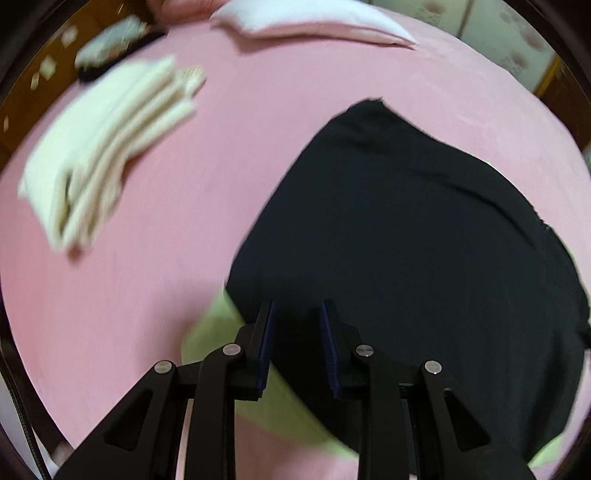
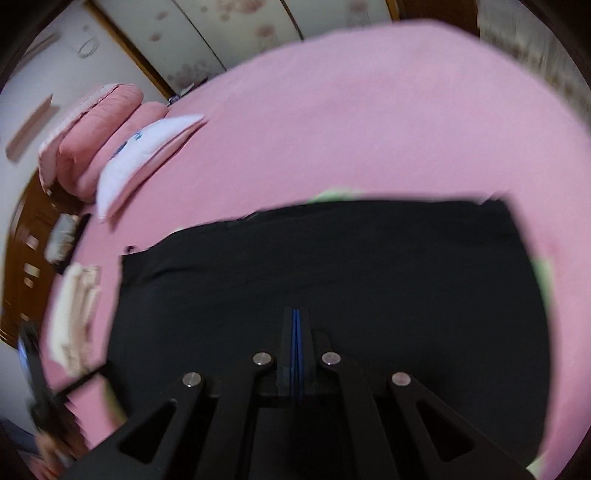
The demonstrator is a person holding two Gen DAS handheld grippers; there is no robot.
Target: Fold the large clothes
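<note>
The left gripper [image 1: 297, 314] is hovering with its blue-padded fingers apart over the near edge of the large black cloth garment [image 1: 406, 229], while the right gripper [image 2: 297, 317] is hanging above the same garment [image 2: 332, 266] with its fingers pressed together on nothing visible. The garment is lying spread on a pale green cloth [image 1: 218, 332] on the pink bedsheet [image 1: 229, 147]. Farther out, a folded cream towel stack [image 1: 107, 147] and a white-and-pink pillow [image 1: 314, 22] are resting on the bed, with floral-papered wall panels [image 2: 221, 33] and brown wooden trim [image 2: 125, 48] standing behind.

Each gripper [image 1: 297, 314] [image 2: 297, 314] is matte black, with silver pivot screws [image 1: 231, 349] and blue-lined fingers [image 1: 328, 332].
</note>
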